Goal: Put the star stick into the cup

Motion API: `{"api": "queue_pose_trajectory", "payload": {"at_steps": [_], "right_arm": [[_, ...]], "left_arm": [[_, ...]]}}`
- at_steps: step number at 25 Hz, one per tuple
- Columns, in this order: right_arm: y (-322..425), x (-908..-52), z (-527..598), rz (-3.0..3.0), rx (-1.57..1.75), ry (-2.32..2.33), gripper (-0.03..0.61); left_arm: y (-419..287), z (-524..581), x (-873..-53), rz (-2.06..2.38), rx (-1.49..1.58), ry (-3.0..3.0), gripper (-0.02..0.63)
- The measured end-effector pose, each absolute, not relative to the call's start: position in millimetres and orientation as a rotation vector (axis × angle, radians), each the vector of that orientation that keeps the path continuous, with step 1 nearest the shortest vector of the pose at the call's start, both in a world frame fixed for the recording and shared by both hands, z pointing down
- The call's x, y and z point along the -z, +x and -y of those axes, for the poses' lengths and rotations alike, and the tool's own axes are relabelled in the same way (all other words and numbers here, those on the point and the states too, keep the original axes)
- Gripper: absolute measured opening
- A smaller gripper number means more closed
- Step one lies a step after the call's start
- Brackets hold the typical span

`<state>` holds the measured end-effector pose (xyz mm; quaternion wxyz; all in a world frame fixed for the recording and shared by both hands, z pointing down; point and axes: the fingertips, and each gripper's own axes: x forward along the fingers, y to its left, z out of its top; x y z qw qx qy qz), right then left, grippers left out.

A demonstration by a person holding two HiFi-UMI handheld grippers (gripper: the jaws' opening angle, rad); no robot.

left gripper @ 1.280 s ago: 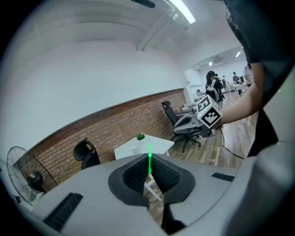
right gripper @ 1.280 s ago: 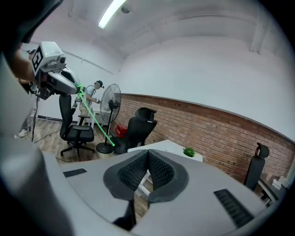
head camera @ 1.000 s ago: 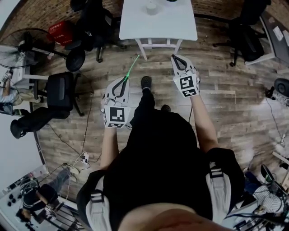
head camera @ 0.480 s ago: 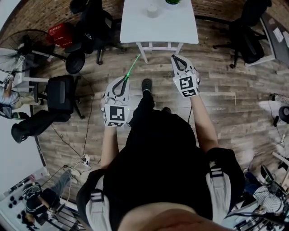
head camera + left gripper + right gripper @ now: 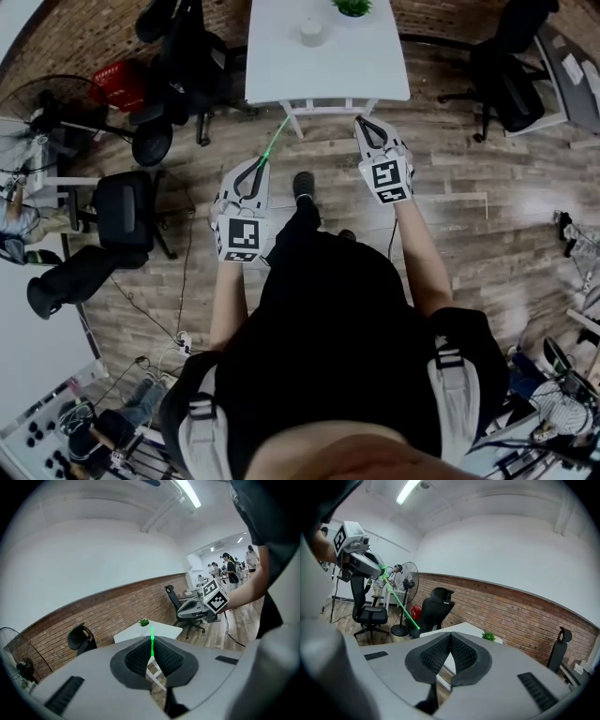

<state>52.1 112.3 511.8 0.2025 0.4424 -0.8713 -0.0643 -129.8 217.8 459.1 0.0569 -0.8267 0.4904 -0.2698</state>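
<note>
A thin green stick (image 5: pixel 274 140) pokes forward from my left gripper (image 5: pixel 259 163), which is shut on its lower end; no star end can be made out. In the left gripper view the stick (image 5: pixel 152 639) rises straight up between the closed pads. My right gripper (image 5: pixel 362 120) is held level to the right, shut with nothing in it. The pale cup (image 5: pixel 311 31) stands on the white table (image 5: pixel 328 70) ahead, beyond both grippers. From the right gripper view, the left gripper (image 5: pixel 356 557) and its stick (image 5: pixel 401 606) show at the left.
A small green plant (image 5: pixel 352 7) stands behind the cup. Black office chairs (image 5: pixel 127 199) and a fan (image 5: pixel 52 103) are on the left, with a red basket (image 5: pixel 120 84) there too. Another chair (image 5: pixel 511 89) is on the right. Cables (image 5: pixel 178 309) lie on the wooden floor.
The white table and cup have come closer in the head view. Both grippers hold the same pose, the stick still gripped in the left one.
</note>
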Motion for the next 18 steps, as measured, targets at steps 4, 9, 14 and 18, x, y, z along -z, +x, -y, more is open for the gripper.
{"api": "queue_pose_trajectory", "payload": {"at_steps": [4,9,14,18], "right_arm": [[48,-509,-91,2.401,0.166,1.262,-0.002],[46,-512,-68,2.384,0.174,1.278,-0.002],[45,-514,-45,2.357,0.176,1.302,-0.002],[46,-515,-26,2.334,0.185,1.328,-0.002]], "left_arm": [[-136,-191,-457,-1.454,0.800,-2.523,0.029],[-140,-157,-458,-1.420,0.775,-2.541,0.029],[-145,-125,-463,-1.392,0.753,-2.555,0.029],[-146,-94,-467,-1.348,0.748,-2.584,0.029]]}}
